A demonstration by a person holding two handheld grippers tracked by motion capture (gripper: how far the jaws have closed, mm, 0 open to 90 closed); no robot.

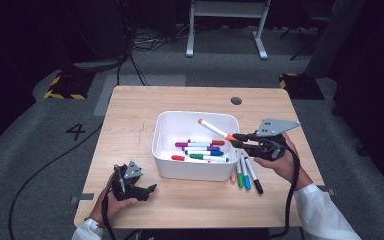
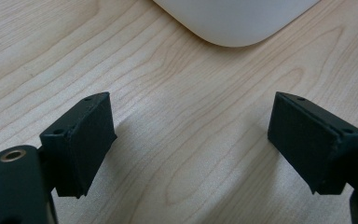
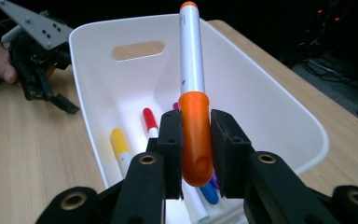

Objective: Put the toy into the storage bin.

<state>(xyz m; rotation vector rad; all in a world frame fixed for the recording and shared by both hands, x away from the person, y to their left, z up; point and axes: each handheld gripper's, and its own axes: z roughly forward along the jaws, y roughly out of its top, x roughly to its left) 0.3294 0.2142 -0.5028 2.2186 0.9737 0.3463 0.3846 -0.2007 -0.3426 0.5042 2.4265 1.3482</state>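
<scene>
My right gripper (image 1: pixel 236 139) (image 3: pixel 196 140) is shut on the orange cap of a white marker (image 1: pixel 216 129) (image 3: pixel 192 84), held over the right edge of the white bin (image 1: pixel 162 130) (image 3: pixel 279 93), its body pointing across the bin. Several coloured markers (image 1: pixel 200 150) lie in the bin, among them a red one (image 3: pixel 149 119) and a yellow one (image 3: pixel 117 142). My left gripper (image 1: pixel 152 189) (image 2: pixel 191 144) rests on the wooden table (image 1: pixel 130 120) in front of the bin's left corner, jaws wide apart with bare wood between them.
Three markers, green (image 1: pixel 239 175), blue (image 1: pixel 245 176) and black (image 1: pixel 254 177), lie on the table just right of the bin, under my right hand. A round dark hole (image 1: pixel 236 100) sits near the table's far edge. Cables trail on the floor at the left.
</scene>
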